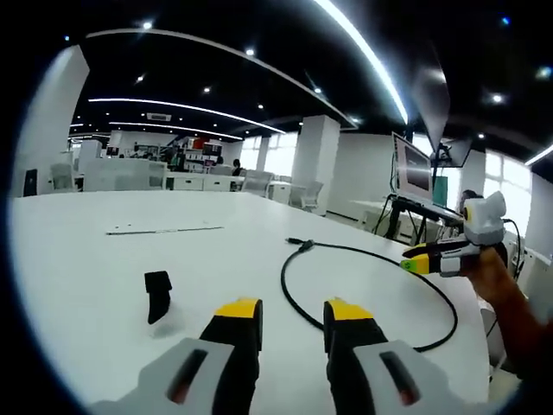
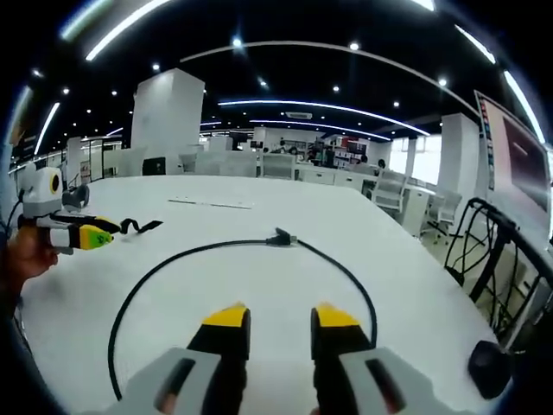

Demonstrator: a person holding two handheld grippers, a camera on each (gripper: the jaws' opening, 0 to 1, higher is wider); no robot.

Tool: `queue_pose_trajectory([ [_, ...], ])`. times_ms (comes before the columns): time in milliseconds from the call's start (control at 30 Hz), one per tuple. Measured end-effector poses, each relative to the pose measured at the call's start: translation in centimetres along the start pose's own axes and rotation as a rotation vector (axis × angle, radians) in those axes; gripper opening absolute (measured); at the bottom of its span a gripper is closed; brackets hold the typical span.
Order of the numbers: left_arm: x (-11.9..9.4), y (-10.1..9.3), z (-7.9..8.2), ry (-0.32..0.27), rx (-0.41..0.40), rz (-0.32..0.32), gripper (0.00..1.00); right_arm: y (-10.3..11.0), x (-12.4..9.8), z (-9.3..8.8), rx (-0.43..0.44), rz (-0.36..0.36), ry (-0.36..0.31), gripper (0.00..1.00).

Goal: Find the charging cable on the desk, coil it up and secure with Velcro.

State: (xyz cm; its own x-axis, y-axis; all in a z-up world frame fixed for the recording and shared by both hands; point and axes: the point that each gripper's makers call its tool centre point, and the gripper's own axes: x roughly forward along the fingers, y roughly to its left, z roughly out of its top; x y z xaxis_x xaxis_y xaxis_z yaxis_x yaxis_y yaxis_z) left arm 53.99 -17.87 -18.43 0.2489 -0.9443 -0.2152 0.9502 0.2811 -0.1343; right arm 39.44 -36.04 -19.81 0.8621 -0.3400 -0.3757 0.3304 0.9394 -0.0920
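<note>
- thin black charging cable (image 1: 378, 285) lies in one loose open loop on the white desk (image 1: 130, 268), just ahead of our left gripper (image 1: 293, 322); nothing coiled yet.
- small black velcro strap (image 1: 157, 296) sits apart from the cable, ahead and left of the left gripper.
- left gripper jaws apart, empty.
- right gripper (image 2: 272, 326) jaws apart, empty, cable loop ahead.
- remaining, by our judgement: coiling and strapping.
</note>
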Motion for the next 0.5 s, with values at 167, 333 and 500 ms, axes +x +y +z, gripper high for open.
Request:
queue_pose_trajectory([
  [167,0.4,0.0,0.3,0.004,0.019,0.003,0.28,-0.3,0.3,0.4,-0.002,-0.001,0.0,0.3],
  [333,0.6,0.0,0.5,0.011,0.038,-0.003,0.27,-1.0,0.6,0.7,-0.022,-0.013,0.002,0.25],
  [500,0.7,0.1,1.2,0.002,0.05,-0.005,0.24,-2.2,0.9,1.1,-0.016,-0.03,0.004,0.26],
])
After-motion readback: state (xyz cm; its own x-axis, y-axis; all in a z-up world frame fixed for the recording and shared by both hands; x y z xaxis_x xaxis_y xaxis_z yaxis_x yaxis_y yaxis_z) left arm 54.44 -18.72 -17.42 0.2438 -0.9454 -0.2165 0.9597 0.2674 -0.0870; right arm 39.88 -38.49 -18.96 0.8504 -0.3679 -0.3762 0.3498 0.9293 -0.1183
